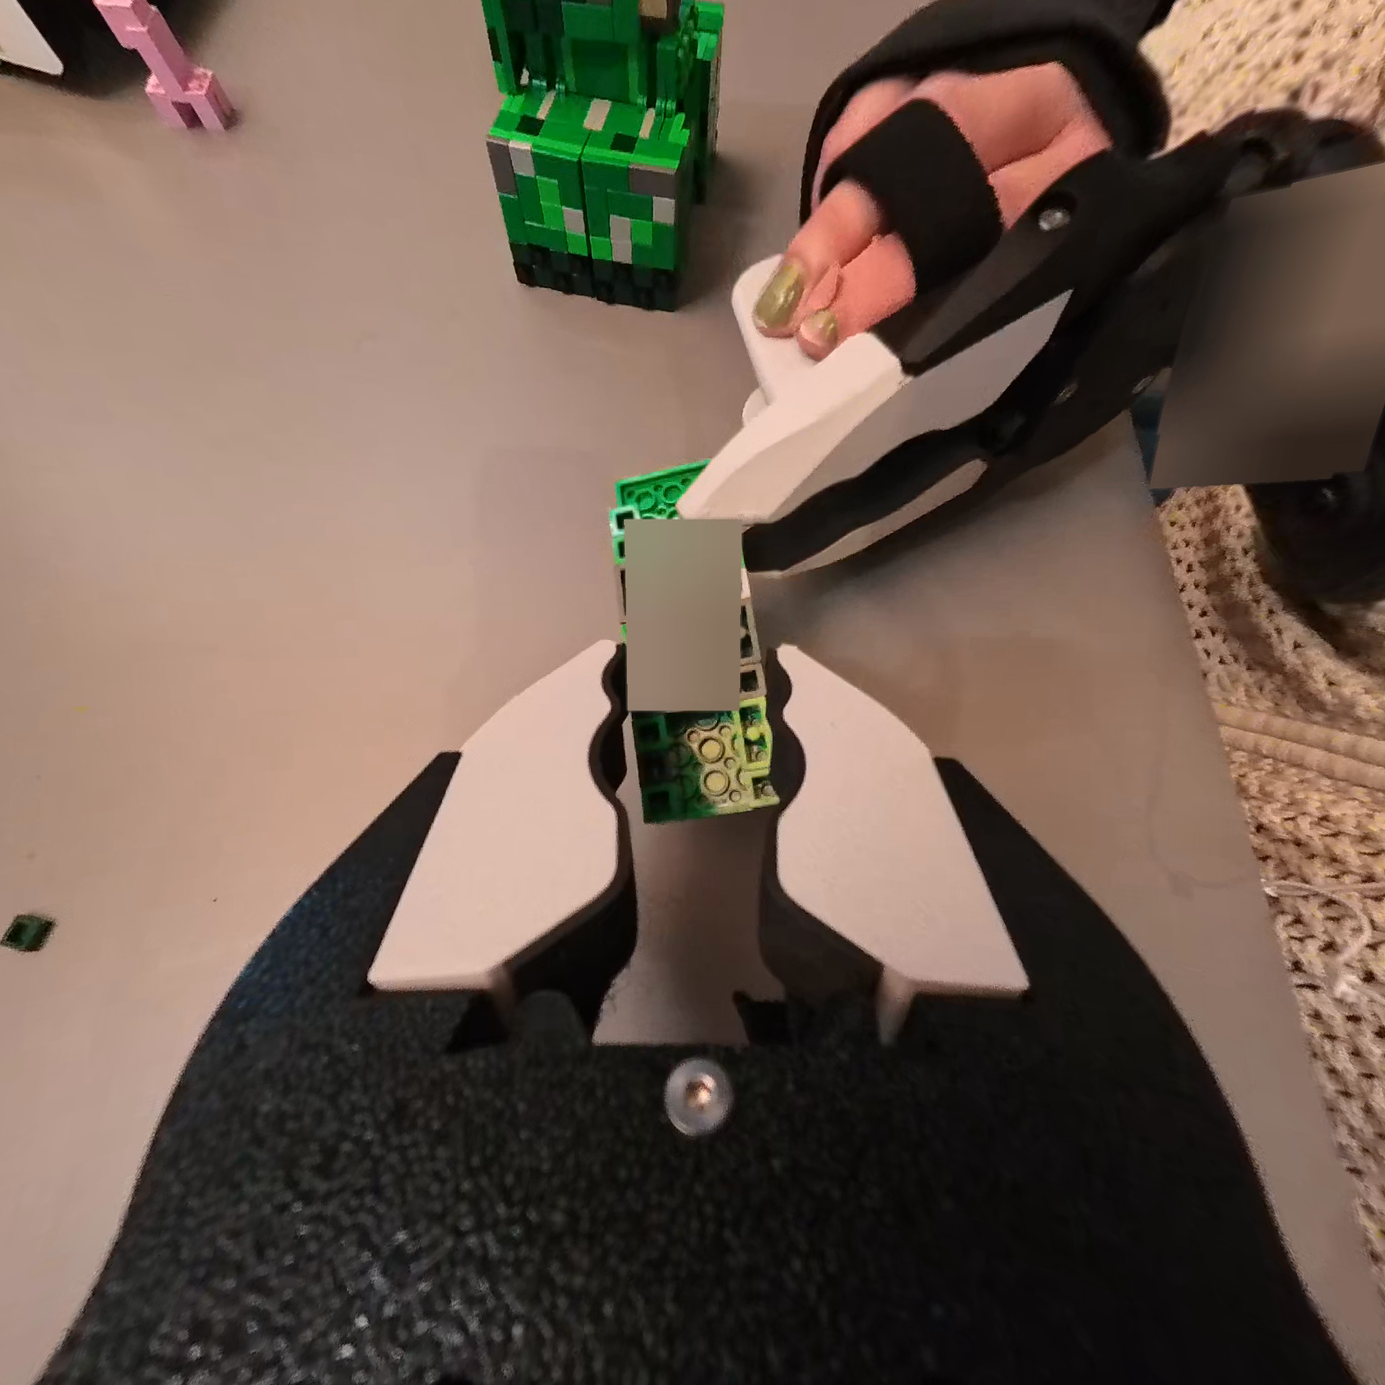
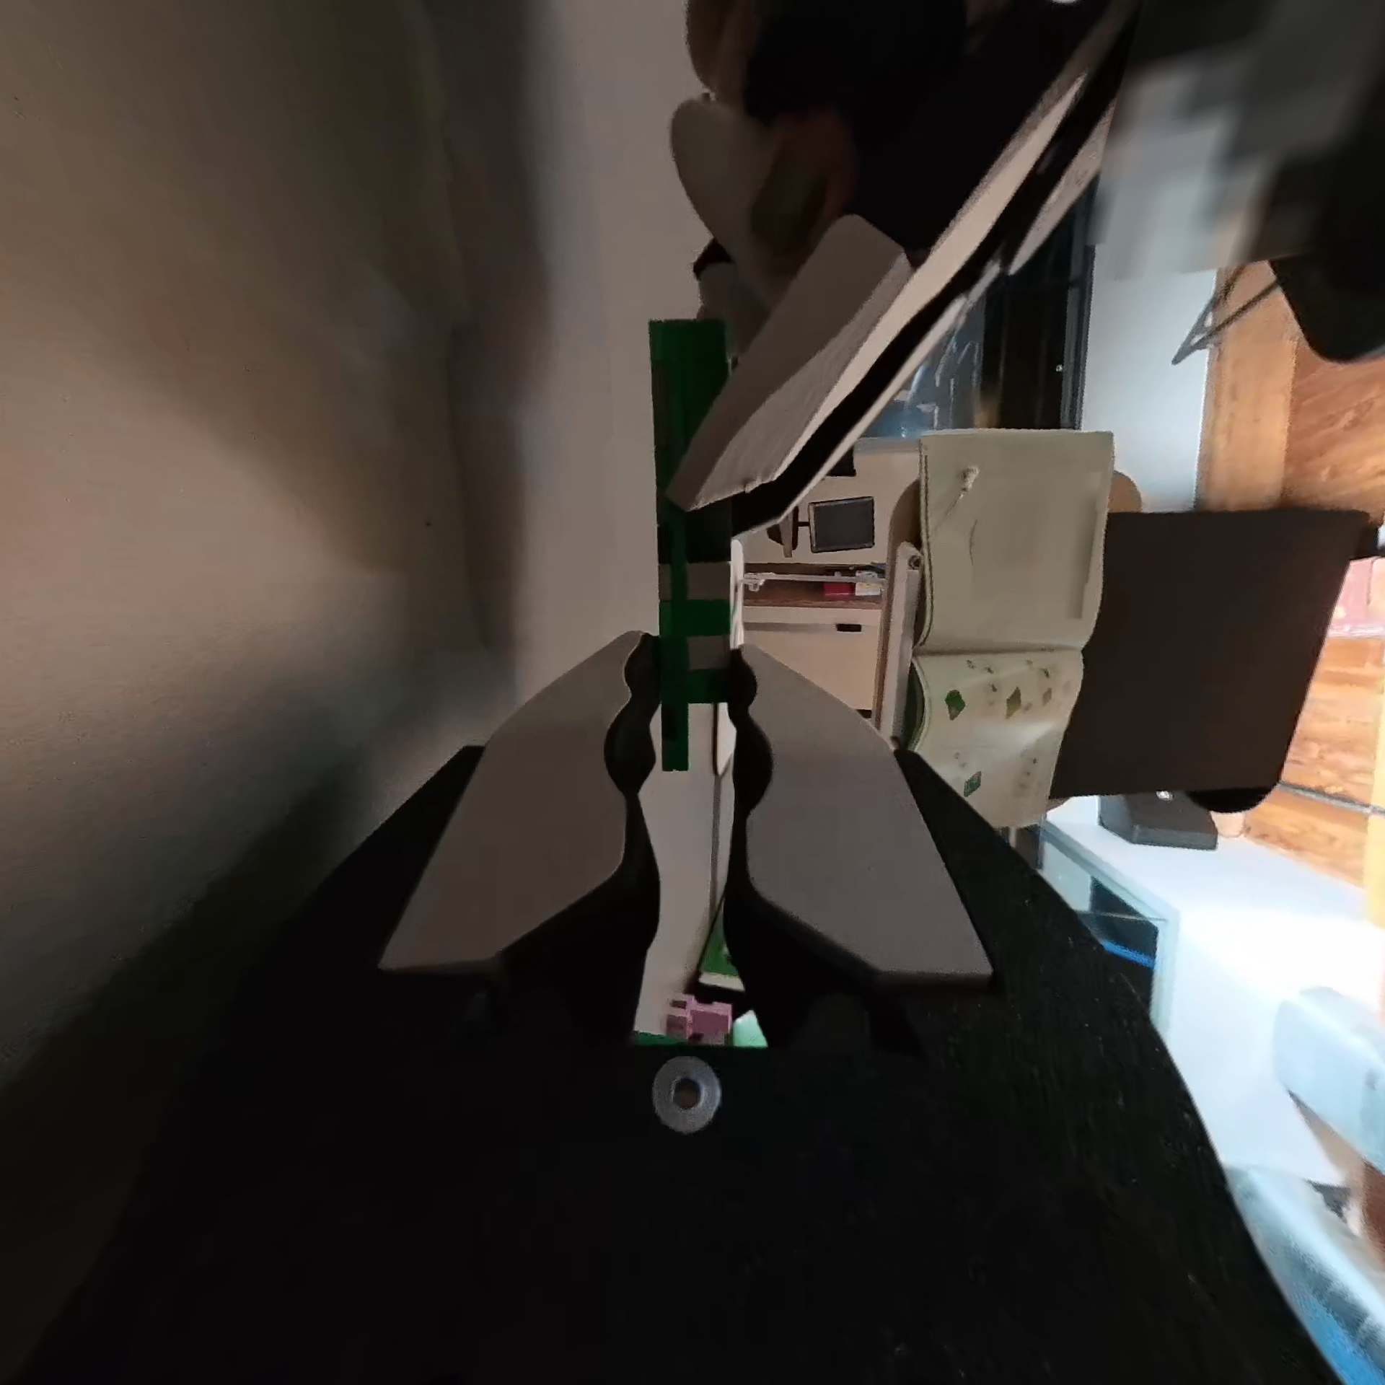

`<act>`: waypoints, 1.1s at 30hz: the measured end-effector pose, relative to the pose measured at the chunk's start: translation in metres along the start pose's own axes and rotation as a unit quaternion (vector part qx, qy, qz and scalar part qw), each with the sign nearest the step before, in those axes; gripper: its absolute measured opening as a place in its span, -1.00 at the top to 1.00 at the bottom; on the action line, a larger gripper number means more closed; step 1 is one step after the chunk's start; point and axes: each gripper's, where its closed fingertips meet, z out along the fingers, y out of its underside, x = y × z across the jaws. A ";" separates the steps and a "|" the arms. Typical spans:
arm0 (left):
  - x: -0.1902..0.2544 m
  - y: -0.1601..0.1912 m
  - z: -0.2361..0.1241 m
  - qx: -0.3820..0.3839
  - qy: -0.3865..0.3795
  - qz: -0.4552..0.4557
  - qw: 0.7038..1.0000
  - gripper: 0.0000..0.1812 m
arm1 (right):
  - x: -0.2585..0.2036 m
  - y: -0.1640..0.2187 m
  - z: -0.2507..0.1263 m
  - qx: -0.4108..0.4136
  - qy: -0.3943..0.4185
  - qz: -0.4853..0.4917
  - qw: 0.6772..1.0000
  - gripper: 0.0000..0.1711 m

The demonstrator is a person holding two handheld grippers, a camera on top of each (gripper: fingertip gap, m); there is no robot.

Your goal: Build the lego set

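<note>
A flat green Lego panel (image 1: 701, 772) with grey and lime bricks is held in the air above the grey table (image 1: 300, 524), its underside toward the left wrist camera. My left gripper (image 1: 693, 667) is shut on its near end. My right gripper (image 1: 719, 510) comes in from the right and grips its far end. In the right wrist view the panel (image 2: 689, 420) shows edge-on, my right gripper (image 2: 693, 663) is shut on it, and the left gripper (image 2: 697, 487) clamps the other end. A large green blocky Lego figure (image 1: 599, 172) stands at the back.
A pink Lego piece (image 1: 180, 82) lies at the back left; it also shows low in the right wrist view (image 2: 701, 1018). A small dark green brick (image 1: 26, 933) lies at the left. The table edge (image 1: 1199, 749) runs along the right, with a woven rug (image 1: 1311, 787) beyond. A gloved hand (image 1: 899, 247) holds the right gripper.
</note>
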 end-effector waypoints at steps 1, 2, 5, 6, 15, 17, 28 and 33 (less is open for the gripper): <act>0.000 0.002 0.001 -0.005 0.001 0.001 1.000 0.62 | -0.002 0.000 0.000 0.000 -0.007 -0.005 1.000 0.80; 0.001 0.004 0.003 -0.010 0.002 0.001 1.000 0.63 | -0.005 0.000 0.000 0.000 -0.015 -0.010 1.000 0.80; 0.001 0.012 0.010 -0.025 0.007 0.001 1.000 0.62 | -0.014 0.001 0.001 -0.004 -0.047 -0.003 0.999 0.80; 0.001 0.012 0.011 -0.022 0.010 0.002 1.000 0.62 | -0.015 0.001 0.001 0.000 -0.056 0.015 0.998 0.80; -0.009 0.001 0.014 -0.002 -0.121 0.256 0.959 0.57 | -0.011 0.003 0.001 0.041 -0.165 0.243 0.955 0.80; -0.007 -0.004 0.013 0.019 -0.133 0.288 0.948 0.77 | -0.010 0.002 0.000 0.048 -0.175 0.262 0.948 0.80; -0.005 -0.012 0.011 0.069 -0.105 0.270 0.955 0.81 | 0.001 -0.002 -0.009 0.104 -0.181 0.322 0.923 0.79; -0.003 -0.009 0.015 0.062 -0.122 0.315 0.939 0.82 | -0.005 -0.002 -0.011 0.096 -0.184 0.289 0.934 0.80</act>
